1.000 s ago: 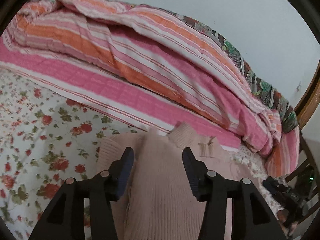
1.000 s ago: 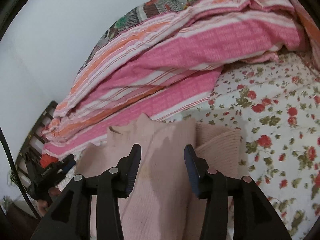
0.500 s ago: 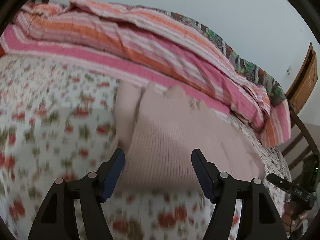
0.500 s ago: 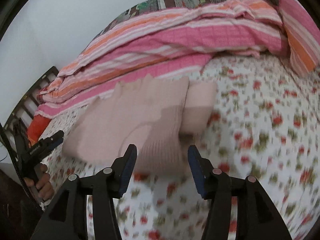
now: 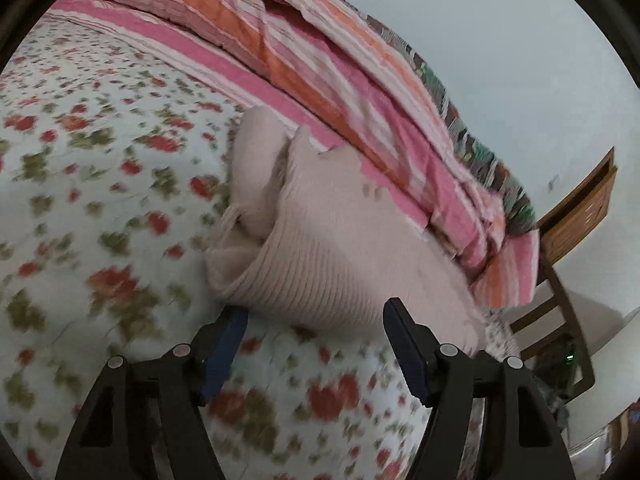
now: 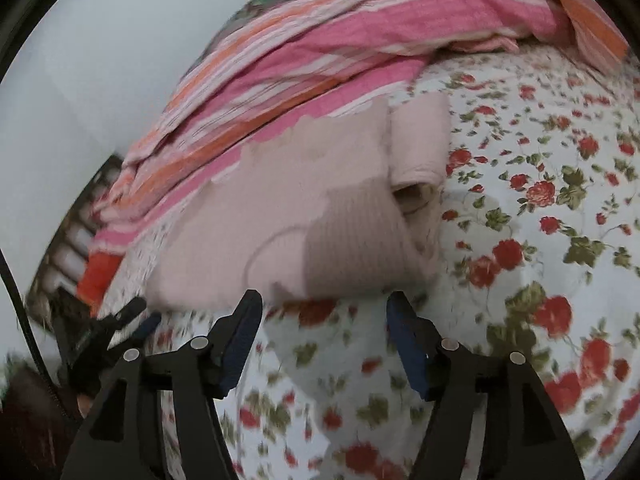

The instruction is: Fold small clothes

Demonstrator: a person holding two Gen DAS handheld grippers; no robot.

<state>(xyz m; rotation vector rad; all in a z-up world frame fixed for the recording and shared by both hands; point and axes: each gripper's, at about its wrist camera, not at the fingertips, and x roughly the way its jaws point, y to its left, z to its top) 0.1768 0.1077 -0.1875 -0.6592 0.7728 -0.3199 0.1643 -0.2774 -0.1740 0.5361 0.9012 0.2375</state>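
A pale pink ribbed sweater [image 5: 332, 248] [image 6: 304, 208] lies folded on the floral bedsheet [image 5: 100, 200] [image 6: 540, 240], with one rolled sleeve [image 5: 256, 176] [image 6: 420, 148] along its side. My left gripper [image 5: 316, 320] stands open just short of the sweater's near hem, its blue pads clear of the knit. My right gripper [image 6: 323, 304] hangs before the same hem. Its jaws are opening, with only bedsheet between them. In the right wrist view, the left gripper [image 6: 120, 324] shows at the lower left, blurred.
A heaped quilt [image 5: 320, 60] [image 6: 340, 40] striped in pink and orange runs along the far side of the bed, against a pale wall. A wooden bed frame [image 5: 576, 216] stands at the right in the left wrist view. Floral sheet spreads around the sweater.
Both grippers have drawn back off the sweater toward the near side, and their jaws have widened. The sweater, earlier between the fingers, now lies ahead of the fingertips.
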